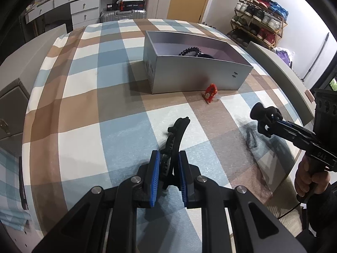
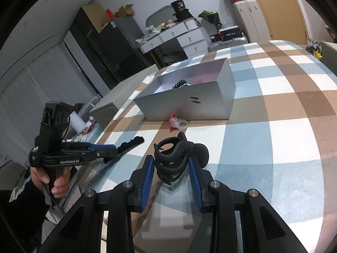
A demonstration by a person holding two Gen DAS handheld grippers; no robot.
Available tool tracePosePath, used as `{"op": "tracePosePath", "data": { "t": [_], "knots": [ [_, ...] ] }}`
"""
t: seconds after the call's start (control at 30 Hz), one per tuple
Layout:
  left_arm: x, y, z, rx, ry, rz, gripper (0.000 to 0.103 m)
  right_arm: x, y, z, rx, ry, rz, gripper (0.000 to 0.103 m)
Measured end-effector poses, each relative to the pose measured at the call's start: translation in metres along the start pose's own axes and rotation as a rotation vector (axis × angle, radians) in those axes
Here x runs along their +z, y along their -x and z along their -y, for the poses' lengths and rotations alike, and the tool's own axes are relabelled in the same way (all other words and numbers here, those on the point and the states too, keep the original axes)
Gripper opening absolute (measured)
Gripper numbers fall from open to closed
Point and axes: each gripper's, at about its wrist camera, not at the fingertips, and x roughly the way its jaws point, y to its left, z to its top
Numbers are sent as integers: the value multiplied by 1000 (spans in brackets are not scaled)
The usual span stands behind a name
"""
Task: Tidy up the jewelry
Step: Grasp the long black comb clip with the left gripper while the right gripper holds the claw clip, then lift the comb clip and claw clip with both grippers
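A silver box (image 1: 195, 73) at frame centre on your checked counter (image 1: 88, 97) holds black beads (image 1: 190, 51). Your left tongs (image 1: 168, 164) pinch a black toothed hair clip (image 1: 175, 135); your right tongs (image 2: 171, 166) clamp a black claw clip (image 2: 179, 156). A red ring (image 1: 210, 93) lies just before the box.

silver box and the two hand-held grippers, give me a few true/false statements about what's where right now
1. The left hand-held gripper is shut on a black hair clip. True.
2. The silver box is empty. False: a black beaded bracelet lies inside it.
3. The red ring lies on the checked cloth just outside the box. True.
4. The right hand-held gripper holds nothing. False: its blue pads grip a black claw clip.
5. The box has its lid on. False: it is open at the top.
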Motion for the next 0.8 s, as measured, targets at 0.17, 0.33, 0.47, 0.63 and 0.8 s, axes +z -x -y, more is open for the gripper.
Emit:
{"op": "tracePosePath", "data": {
  "t": [0.17,0.33,0.47,0.63,0.8],
  "knots": [
    [0,-1,0,-11,2,7,13,1,-1,4,15,-24,-1,32],
    [0,-1,0,-27,1,9,13,4,0,12,60,-77,1,32],
    [-1,-1,2,-35,-1,11,13,6,1,21,121,-139,7,32],
    [-1,-3,3,-48,2,8,13,8,4,28,197,-203,15,32],
    [-1,-1,6,-74,-16,9,13,10,6,24,193,-193,18,32]
  ]
}}
